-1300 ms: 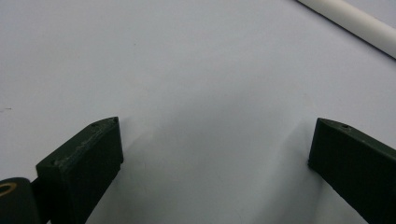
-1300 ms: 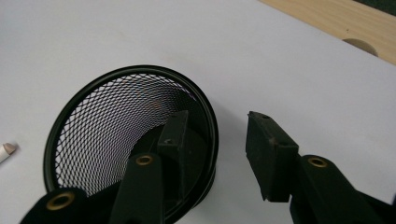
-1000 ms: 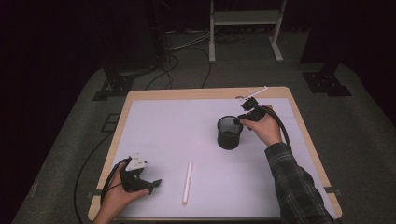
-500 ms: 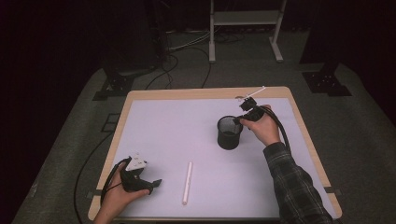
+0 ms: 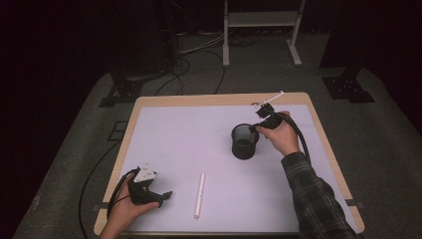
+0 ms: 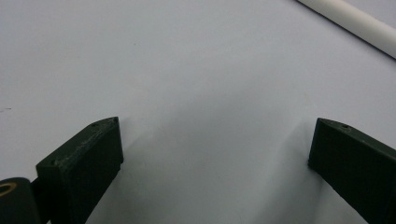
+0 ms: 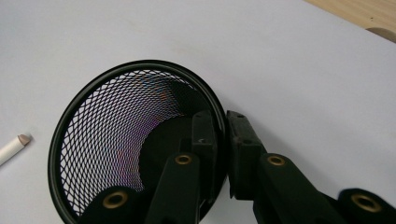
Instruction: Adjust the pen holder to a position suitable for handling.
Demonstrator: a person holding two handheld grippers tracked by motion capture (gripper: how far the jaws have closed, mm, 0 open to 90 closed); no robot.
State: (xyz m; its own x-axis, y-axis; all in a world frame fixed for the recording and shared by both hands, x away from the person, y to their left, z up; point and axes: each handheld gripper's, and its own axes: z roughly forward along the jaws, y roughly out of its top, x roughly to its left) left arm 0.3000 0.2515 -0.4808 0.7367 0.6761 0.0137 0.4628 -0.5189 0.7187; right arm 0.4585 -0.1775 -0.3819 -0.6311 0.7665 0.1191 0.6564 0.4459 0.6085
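Right tongs (image 7: 223, 140) just closed, I now pinch cup (image 7: 107, 140) wall, one jaw inside | left tongs (image 6: 212, 154) wide, idle on worktop (image 5: 189, 144) near stick (image 5: 200, 194) | cup secured, ready to move.

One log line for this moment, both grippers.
right gripper: shut on mesh cup rim, just closed | left gripper: open, over mat | white stick: lying flat

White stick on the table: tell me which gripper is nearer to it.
Left. The left gripper rests open just beside the white stick; the right gripper is farther off, clamped on the mesh cup's rim.
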